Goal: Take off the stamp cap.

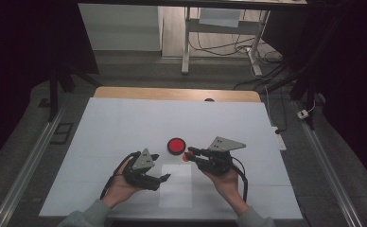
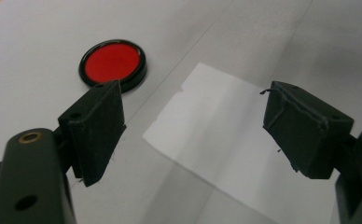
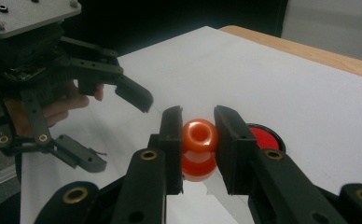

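A small glossy orange-red piece with a hole (image 3: 199, 134) sits between the jaws of my right gripper (image 3: 198, 140), which is shut on it just above the table. In the high view the right gripper (image 1: 189, 154) points left beside a flat red disc with a black rim (image 1: 176, 145). The disc (image 3: 265, 137) lies just behind the right jaw. My left gripper (image 1: 160, 167) stands open over the near edge of a white paper sheet (image 1: 176, 187). Its pads (image 2: 100, 126) are wide apart with nothing between them, above the paper (image 2: 226, 140), with the disc (image 2: 113, 63) ahead to the left.
The table is covered in white (image 1: 125, 127), with a wooden strip (image 1: 172, 93) along its far edge. Metal rails (image 1: 25, 165) run along both sides. A desk frame (image 1: 186, 47) and loose cables (image 1: 266, 61) stand on the floor beyond.
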Tool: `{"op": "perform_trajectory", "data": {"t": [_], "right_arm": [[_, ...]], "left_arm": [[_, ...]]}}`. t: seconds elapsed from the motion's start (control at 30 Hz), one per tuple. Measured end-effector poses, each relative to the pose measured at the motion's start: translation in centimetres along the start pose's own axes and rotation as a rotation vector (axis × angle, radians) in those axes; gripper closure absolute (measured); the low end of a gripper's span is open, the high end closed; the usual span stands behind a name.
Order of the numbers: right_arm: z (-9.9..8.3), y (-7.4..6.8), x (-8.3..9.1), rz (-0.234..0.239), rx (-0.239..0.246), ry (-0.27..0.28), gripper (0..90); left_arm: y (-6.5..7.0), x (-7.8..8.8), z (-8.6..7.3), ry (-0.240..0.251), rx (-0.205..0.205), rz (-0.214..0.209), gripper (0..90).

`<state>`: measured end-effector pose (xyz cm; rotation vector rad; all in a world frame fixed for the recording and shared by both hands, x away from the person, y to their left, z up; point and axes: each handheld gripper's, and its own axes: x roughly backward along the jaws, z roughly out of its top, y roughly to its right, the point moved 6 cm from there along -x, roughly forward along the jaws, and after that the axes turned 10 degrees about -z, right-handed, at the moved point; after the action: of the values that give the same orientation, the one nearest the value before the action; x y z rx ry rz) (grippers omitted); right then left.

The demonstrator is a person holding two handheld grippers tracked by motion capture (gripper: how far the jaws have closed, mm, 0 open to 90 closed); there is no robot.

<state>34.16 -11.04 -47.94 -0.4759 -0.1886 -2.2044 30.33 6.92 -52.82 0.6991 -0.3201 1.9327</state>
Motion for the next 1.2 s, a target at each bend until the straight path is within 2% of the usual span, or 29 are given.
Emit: {"op": "perform_trajectory", "data": {"t": [0.13, 0.4, 0.87, 1.2], "right_arm": [[0.0, 0.0, -0.1, 0.001, 0.001, 0.001, 72.4], [-0.1, -0.2, -0.3, 0.005, 0.001, 0.0, 72.4], [-0.2, -0.6, -0.7, 0.019, -0.003, -0.005, 72.4], [-0.2, -0.7, -0.8, 0.02, -0.001, -0.004, 72.4]], "left_arm": [[0.4, -0.9, 0.8, -0.003, -0.015, -0.015, 21.4], [0.5, -2.0, 1.9, -0.001, -0.025, -0.012, 23.2], [0.5, -3.2, 3.5, 0.013, -0.044, -0.011, 27.5], [0.4, -3.5, 3.9, 0.018, -0.055, 0.005, 39.0]]}}
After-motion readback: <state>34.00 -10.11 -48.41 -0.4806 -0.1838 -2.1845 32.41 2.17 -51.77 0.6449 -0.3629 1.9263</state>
